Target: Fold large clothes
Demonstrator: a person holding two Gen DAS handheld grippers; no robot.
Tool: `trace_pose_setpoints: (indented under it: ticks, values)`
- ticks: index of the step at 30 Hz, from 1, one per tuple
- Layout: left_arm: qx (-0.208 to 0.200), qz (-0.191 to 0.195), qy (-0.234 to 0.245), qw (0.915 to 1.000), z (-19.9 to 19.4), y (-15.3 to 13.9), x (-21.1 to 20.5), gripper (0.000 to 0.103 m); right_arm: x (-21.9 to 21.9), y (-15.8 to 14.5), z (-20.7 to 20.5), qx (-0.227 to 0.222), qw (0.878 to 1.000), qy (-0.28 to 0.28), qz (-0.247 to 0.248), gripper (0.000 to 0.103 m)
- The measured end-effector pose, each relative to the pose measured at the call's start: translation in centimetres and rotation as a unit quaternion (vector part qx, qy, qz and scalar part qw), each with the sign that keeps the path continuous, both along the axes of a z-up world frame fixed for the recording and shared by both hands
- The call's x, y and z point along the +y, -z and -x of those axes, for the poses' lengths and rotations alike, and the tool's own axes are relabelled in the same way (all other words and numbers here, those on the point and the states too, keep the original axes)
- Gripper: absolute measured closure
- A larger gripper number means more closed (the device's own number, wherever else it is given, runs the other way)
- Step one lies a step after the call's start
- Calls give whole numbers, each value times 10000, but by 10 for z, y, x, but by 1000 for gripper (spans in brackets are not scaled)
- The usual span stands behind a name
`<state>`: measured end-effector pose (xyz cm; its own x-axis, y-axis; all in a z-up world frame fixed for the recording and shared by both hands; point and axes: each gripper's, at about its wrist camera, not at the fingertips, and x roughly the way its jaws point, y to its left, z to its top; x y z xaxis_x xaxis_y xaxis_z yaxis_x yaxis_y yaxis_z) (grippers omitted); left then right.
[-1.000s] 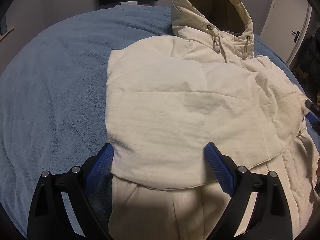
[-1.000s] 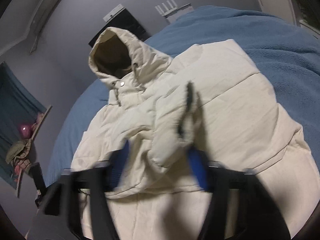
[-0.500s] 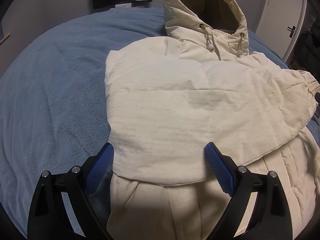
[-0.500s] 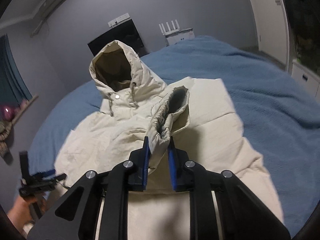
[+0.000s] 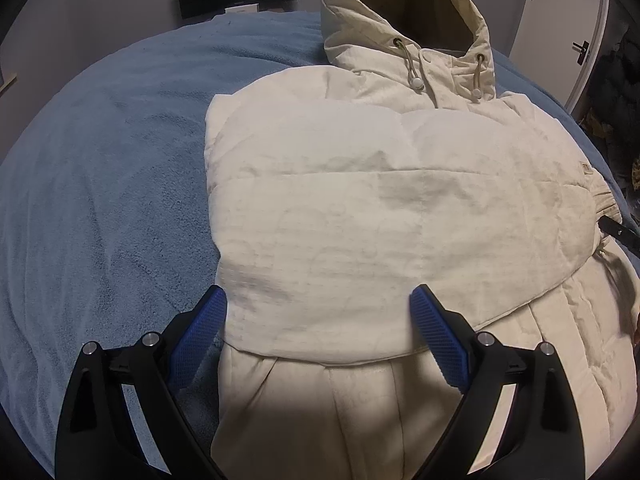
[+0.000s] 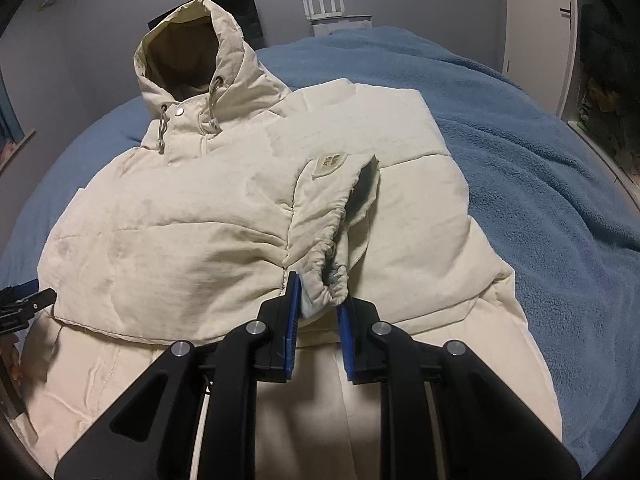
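On the left, the blue fleece blanket (image 5: 100, 184) covered the bed, bare out to the edge of the left wrist view. A cream hooded puffer jacket (image 5: 360, 216) lay front up on it, its hood (image 5: 404, 20) standing open at the far end with two drawstrings hanging from the collar. One sleeve (image 5: 320, 220) lay folded flat across the chest. The left gripper (image 5: 318, 320) hovered over the lower edge of that folded sleeve with its blue-padded fingers (image 5: 200, 332) spread wide apart, nothing between them; whether the pads touched the fabric could not be told.

Further right, in the right wrist view, the other sleeve (image 6: 200, 240) was drawn across the jacket's (image 6: 420, 208) front toward the middle. The right gripper (image 6: 318, 300) was clamped on that sleeve's elastic cuff (image 6: 332, 240), the gathered edge pinched between the two blue pads. A small sewn patch (image 6: 329, 162) showed just above the cuff. Beyond the jacket's right edge the blanket (image 6: 540, 160) ran on toward a white door (image 6: 536, 20), and a white router (image 6: 338, 10) stood against the far wall.
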<state>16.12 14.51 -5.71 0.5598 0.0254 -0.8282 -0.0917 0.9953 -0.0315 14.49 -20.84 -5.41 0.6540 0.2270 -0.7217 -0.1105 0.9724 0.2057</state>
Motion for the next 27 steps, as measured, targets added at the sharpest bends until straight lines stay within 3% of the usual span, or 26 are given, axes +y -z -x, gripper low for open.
trace_pose_setpoints:
  ticks: [3, 5, 11, 18, 22, 27]
  values:
    - [-5, 7, -24, 10000, 0, 0, 1, 13, -3, -8, 0, -68, 9996, 139, -235, 79]
    - [-12, 9, -37, 10000, -1, 0, 2, 13, -3, -16, 2, -242, 9992, 228, -213, 58]
    - [-437, -50, -81, 9990, 4, -21, -2, 14, 16, -43, -2, -804, 9958, 121, 410, 38]
    - [-1008, -147, 152, 9947, -1, -45, -22, 13, 43, -41, -25, -756, 9937, -335, 756, 28]
    - [-934, -233, 156, 9952, -17, -36, -26, 13, 53, -24, -39, -528, 9936, -390, 918, 28]
    - [-556, -413, 255, 9973, -32, -9, -33, 13, 52, 0, -54, -252, 9953, -389, 852, 26]
